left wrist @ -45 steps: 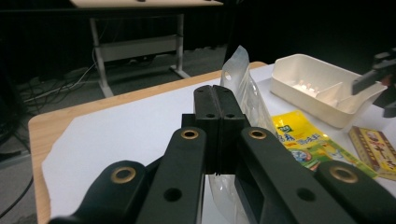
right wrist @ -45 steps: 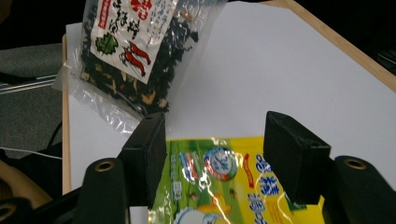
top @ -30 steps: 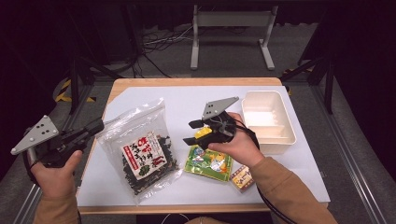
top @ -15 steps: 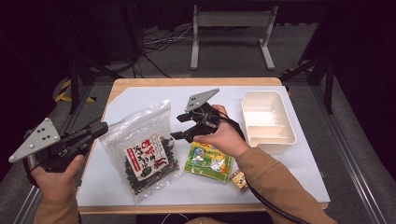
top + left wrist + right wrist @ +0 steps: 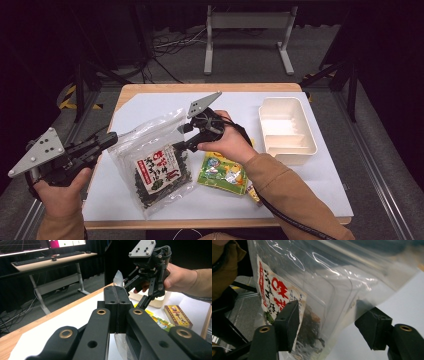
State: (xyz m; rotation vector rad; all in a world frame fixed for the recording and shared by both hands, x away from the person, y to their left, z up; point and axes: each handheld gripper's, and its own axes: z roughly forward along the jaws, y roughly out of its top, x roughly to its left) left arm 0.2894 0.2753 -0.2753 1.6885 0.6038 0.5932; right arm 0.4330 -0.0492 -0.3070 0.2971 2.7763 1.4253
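A clear bag of dark dried seaweed [image 5: 155, 165] with a red and white label lies on the white table top. My left gripper [image 5: 111, 139] points at the bag's left edge. In the left gripper view its jaws [image 5: 117, 293] are shut, with a strip of the clear plastic showing above and below them. My right gripper [image 5: 181, 137] is at the bag's upper right edge. Its jaws [image 5: 329, 317] are open and have just been closing, with the bag [image 5: 324, 285] between them and a gap left at the pads. It also appears ahead in the left gripper view [image 5: 136, 292].
A green and yellow snack packet [image 5: 222, 172] lies under the right forearm, with a small yellow box [image 5: 178, 316] beside it. A white compartment tray [image 5: 285, 127] stands at the right of the table. A metal stand and cables lie on the floor behind.
The right gripper has moved left from above the green packet to the bag's right edge, so the bag now sits between its jaws. The left gripper has stayed in place.
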